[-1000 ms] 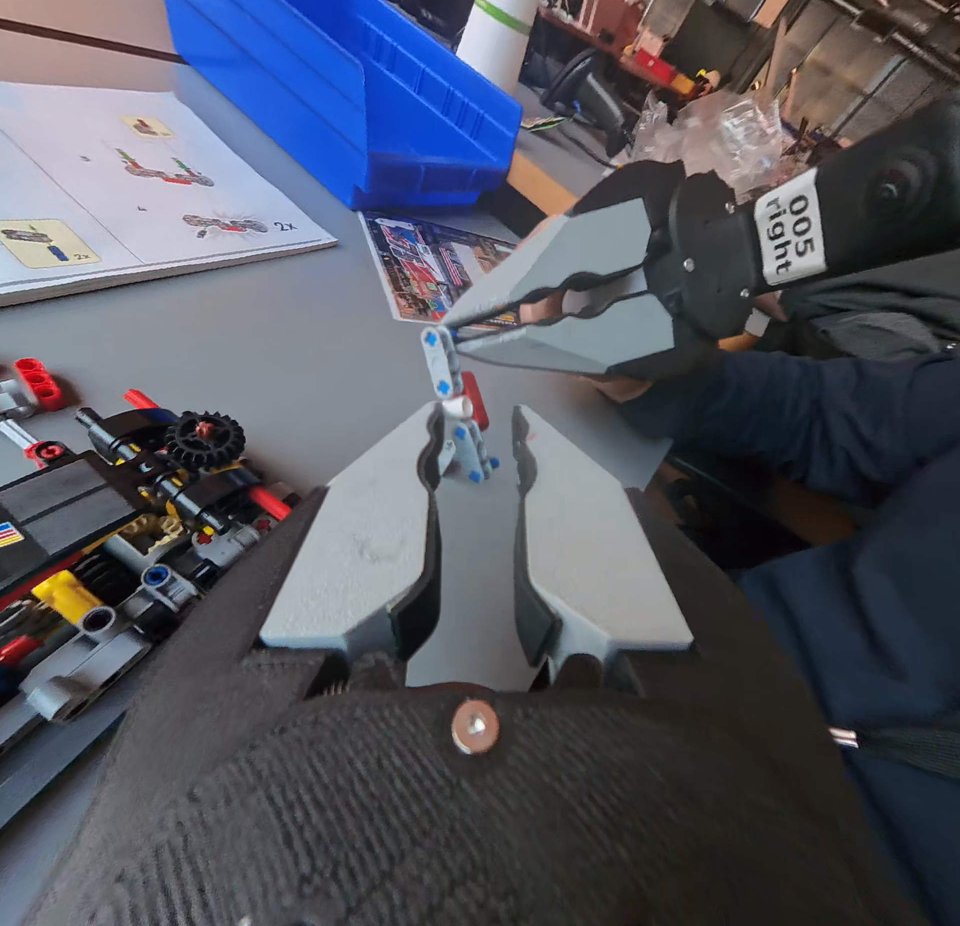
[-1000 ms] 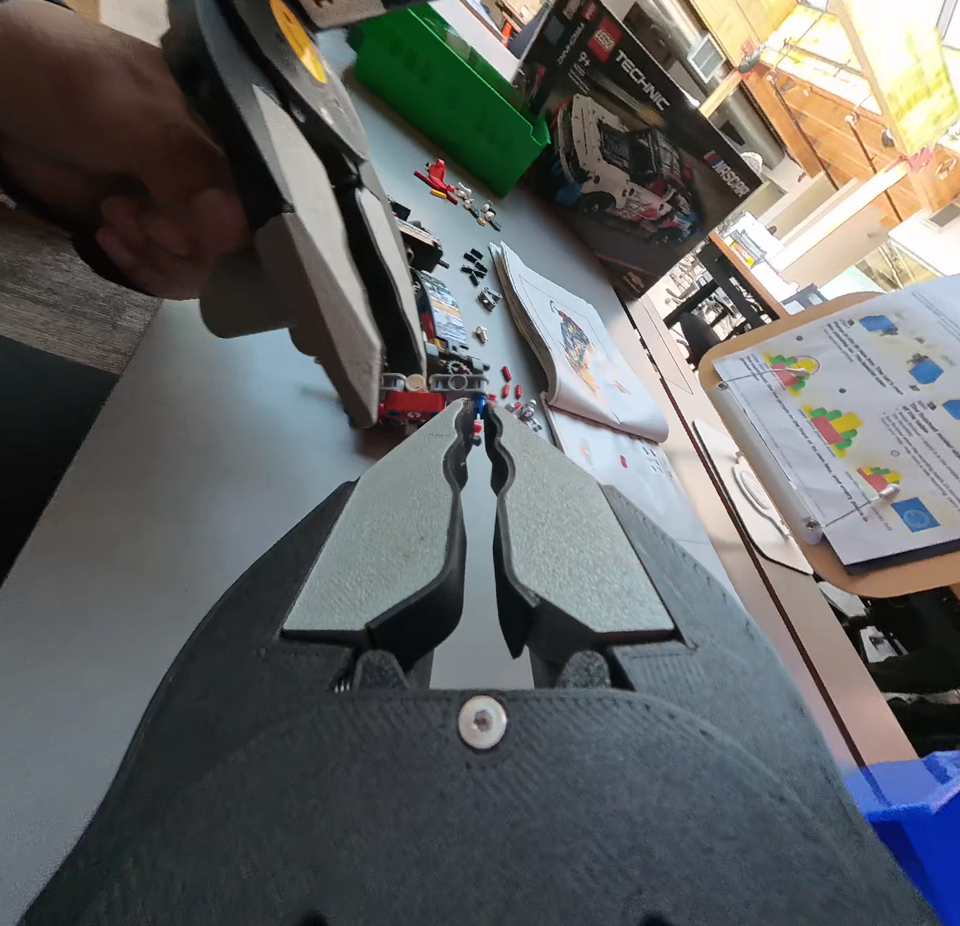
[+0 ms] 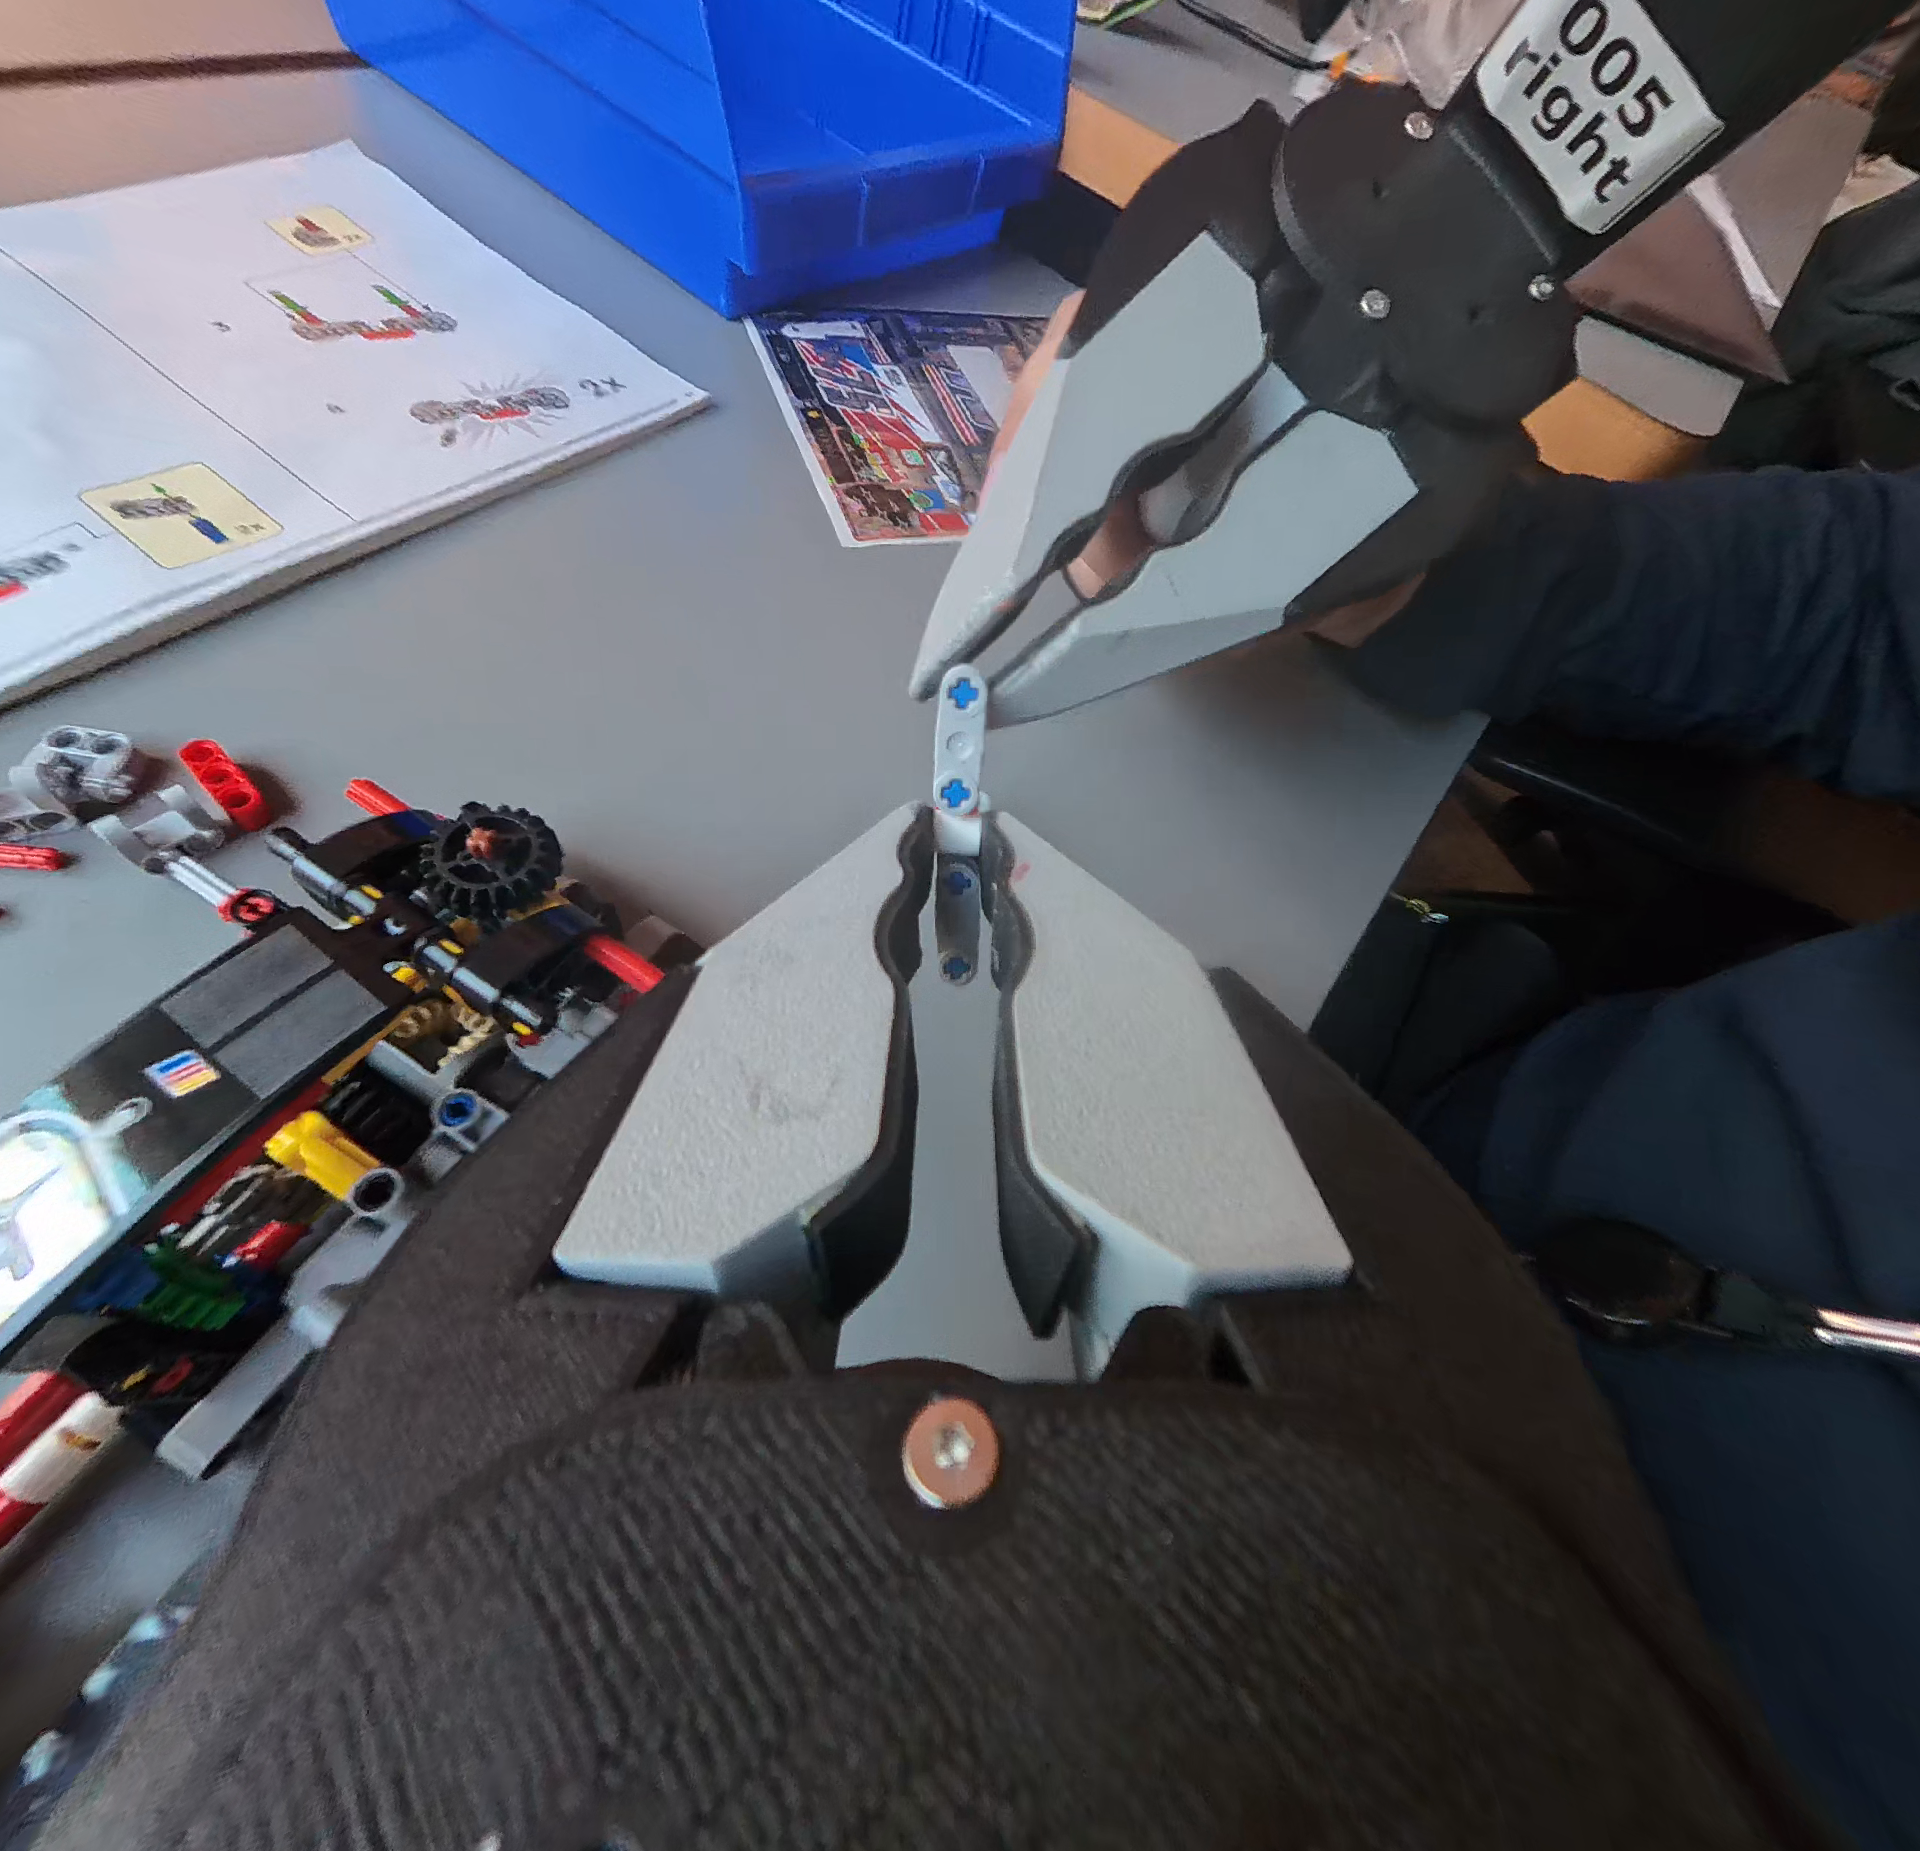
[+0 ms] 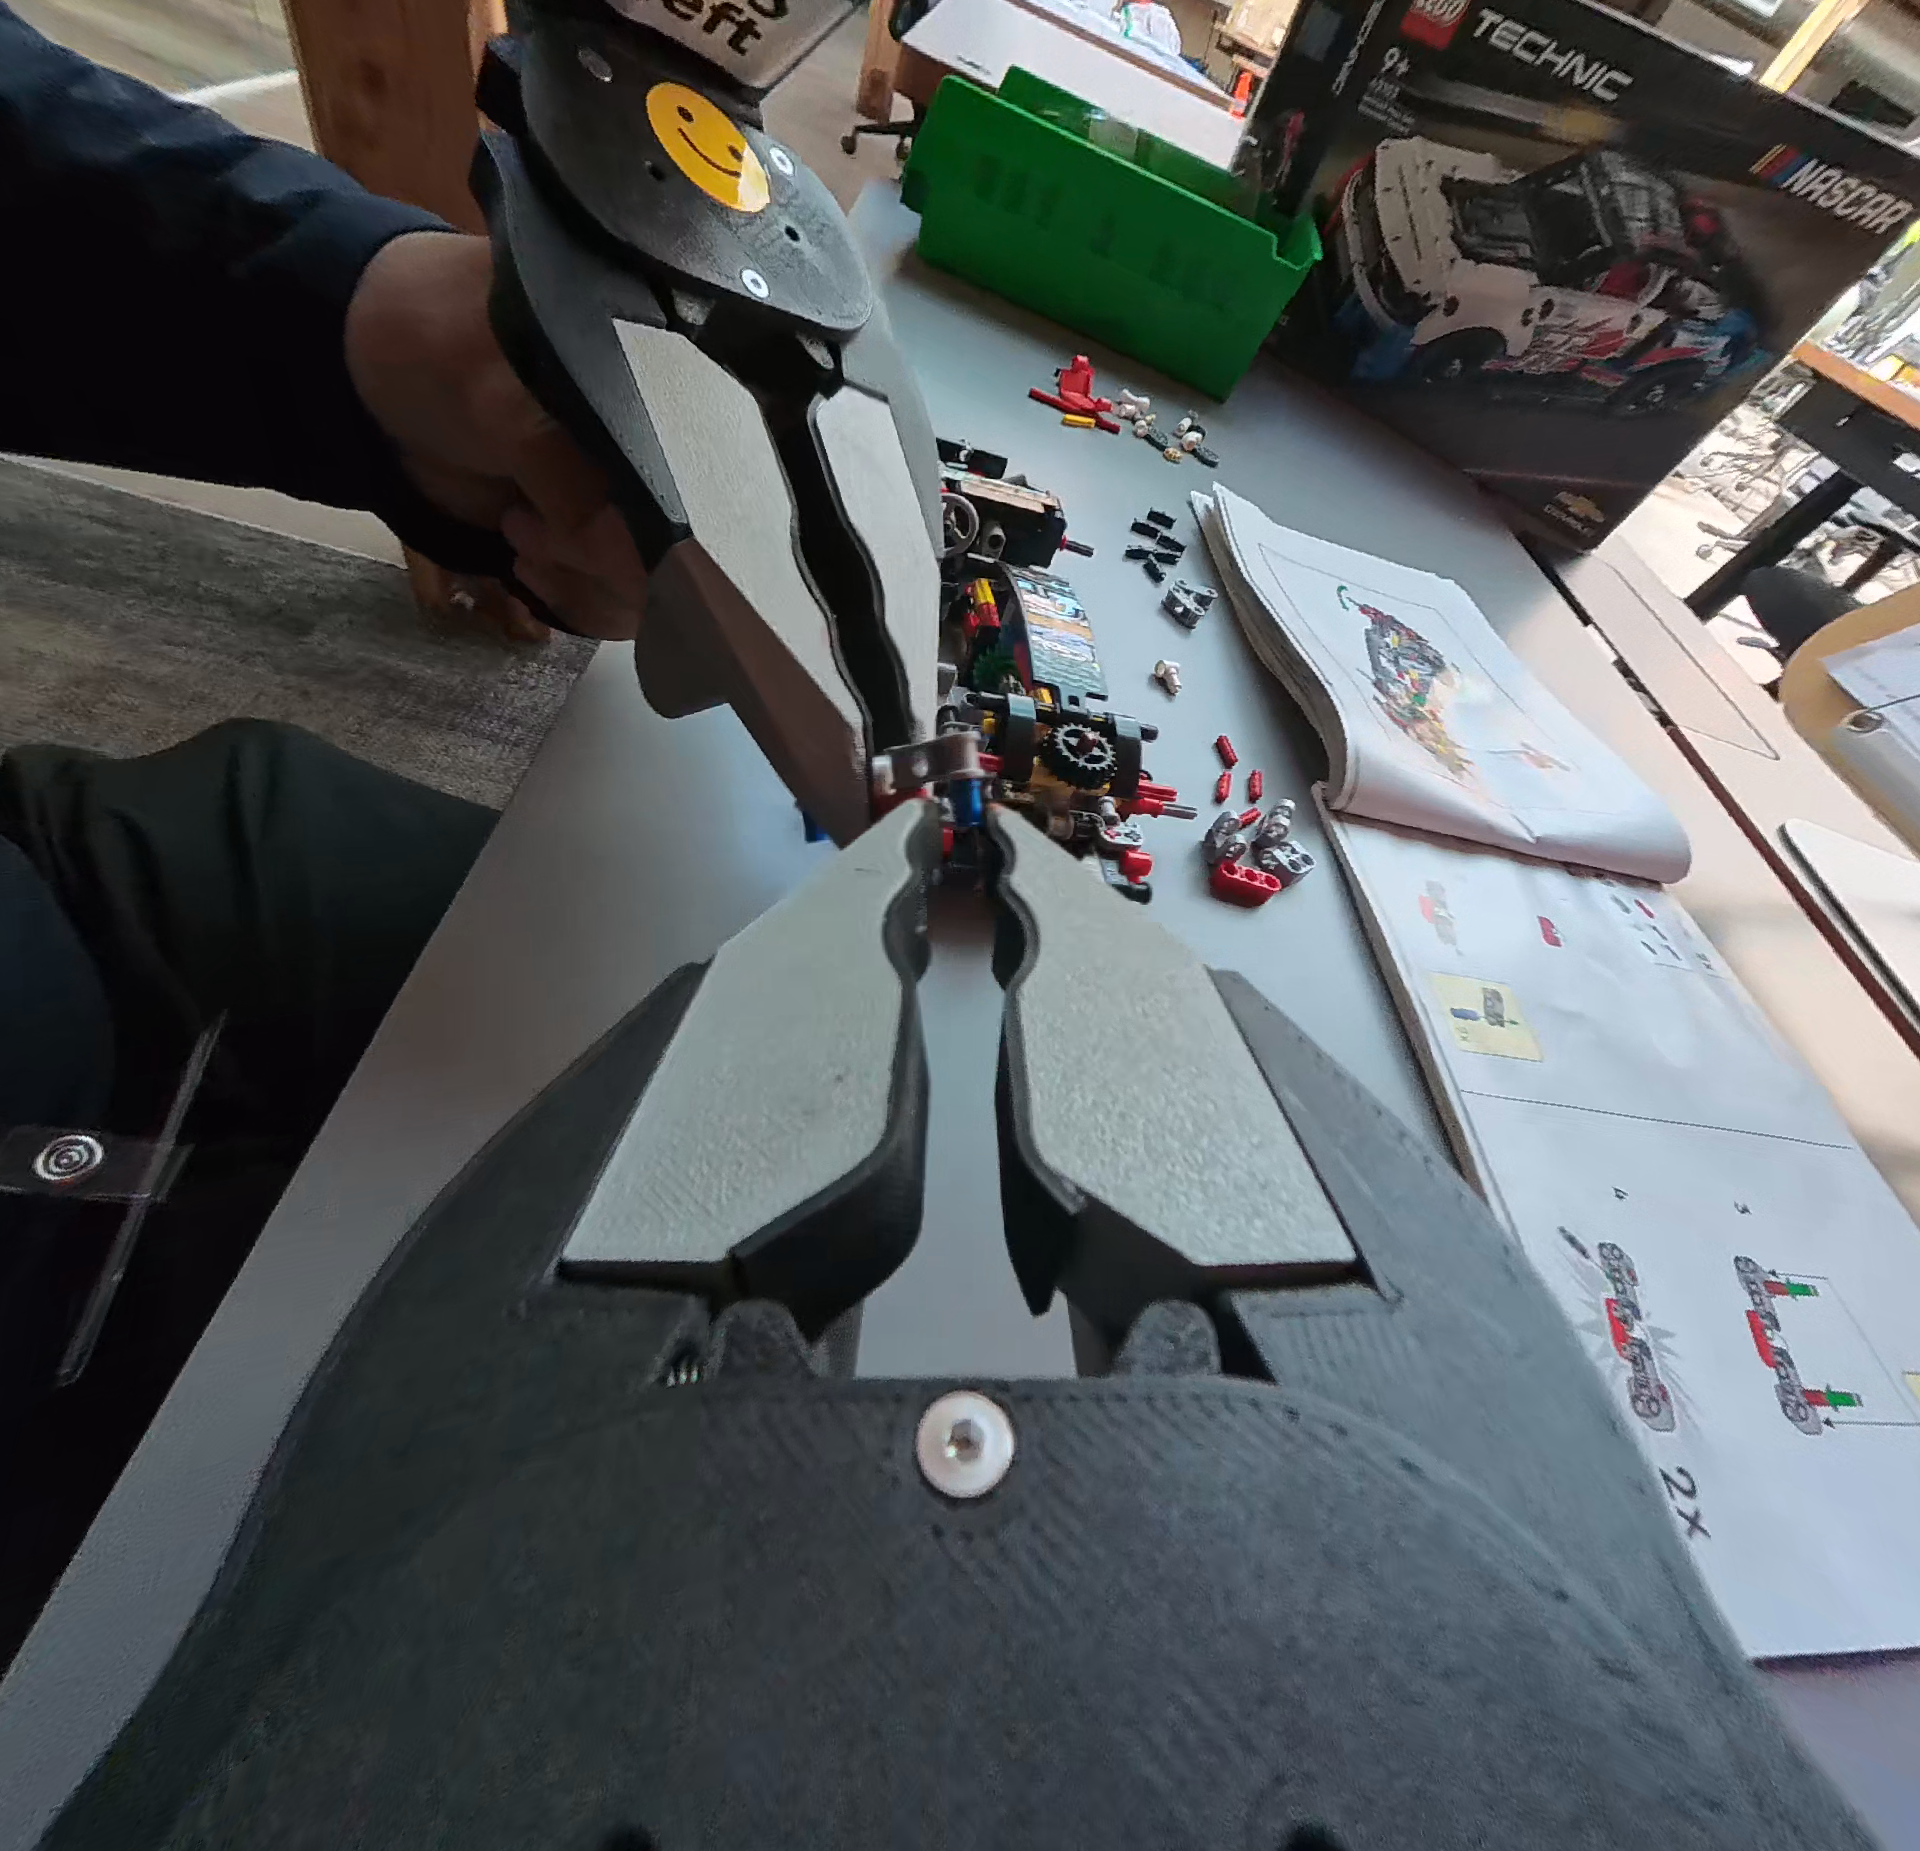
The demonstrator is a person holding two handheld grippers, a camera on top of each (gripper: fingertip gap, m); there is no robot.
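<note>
Grey link piece (image 3: 959, 736), small flat plastic beam w/ rounded ends & blue cross-pins, held in air above grey table (image 3: 582, 638) between both grippers. Left gripper (image 3: 961, 835) clamped on its lower part, pads pressing a pale grey connector at the tips. Right gripper (image 3: 961, 695) pinched together on upper end, tips meeting at the top blue pin.

Left wrist view only: link face-on, both blue crosses & middle hole plain; blue bin (image 3: 727, 118), glossy ribbed plastic, at far edge; printed colour leaflet (image 3: 883, 419) flat beside it; dark sleeve on right.

Right wrist view only: link edge-on (image 4: 940, 757), seen as thin grey strip w/ blue pin (image 4: 971, 799) dropping toward own tips (image 4: 961, 825); green bin (image 4: 1091, 232); big cardboard kit box (image 4: 1558, 191) w/ car picture; thick open instruction book (image 4: 1403, 679), curved pages; hand (image 4: 488, 471) round left gripper's handle; yellow smiley sticker (image 4: 707, 144) on its black body.

Both views: part-built car model (image 3: 312, 1022), black/yellow/red bricks w/ black toothed gear (image 3: 488, 861); loose red & grey bits (image 4: 1257, 851); flat instruction sheet (image 3: 260, 378). Fingers matte grey, faceted wedges w/ wavy black rubber inner edges; gripper bodies black, ridged print texture, one silver screw centre.
</note>
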